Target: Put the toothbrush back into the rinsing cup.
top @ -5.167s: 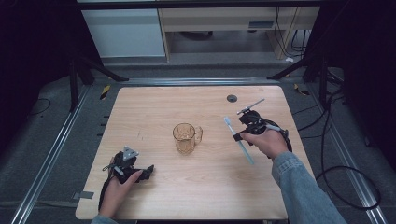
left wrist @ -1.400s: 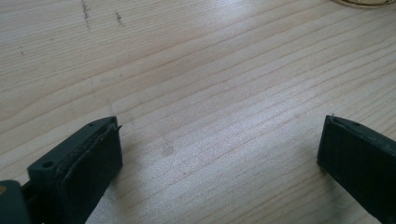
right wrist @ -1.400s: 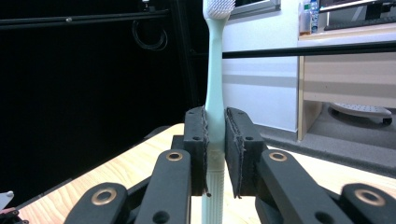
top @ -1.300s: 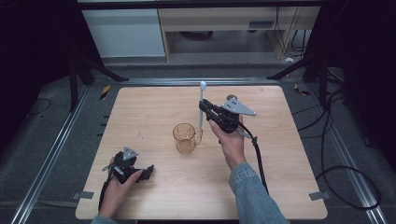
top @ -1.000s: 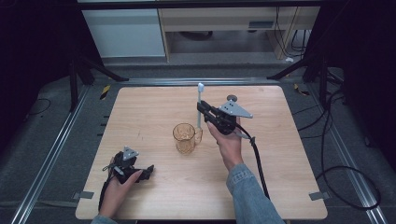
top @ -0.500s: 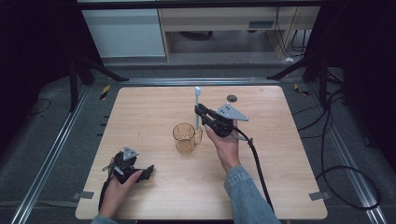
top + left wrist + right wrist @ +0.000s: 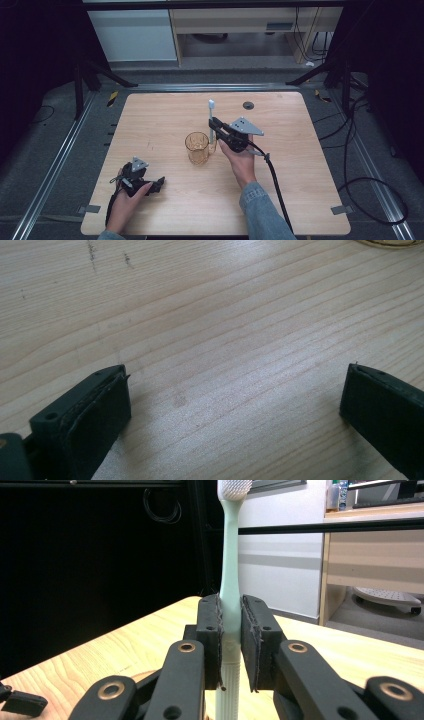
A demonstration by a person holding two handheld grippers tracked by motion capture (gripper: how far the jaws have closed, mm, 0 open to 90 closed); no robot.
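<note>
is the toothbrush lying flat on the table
No, the toothbrush stands upright, bristles up, clamped in the right claw above the table.

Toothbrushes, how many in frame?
1. A pale green plastic toothbrush stands upright, head up, clamped in the right gripper, just beside the amber transparent cup mid-table.

I see open tabletop (image 7: 165,120) all round the amber cup (image 7: 198,148); approach is free from far side, left & front. On its right, my right gripper (image 7: 214,125) w/ upright toothbrush (image 7: 211,117) blocks. Left gripper (image 7: 159,182) sits near front-left edge, well apart. Small dark disc (image 7: 248,105) at far edge.
</note>
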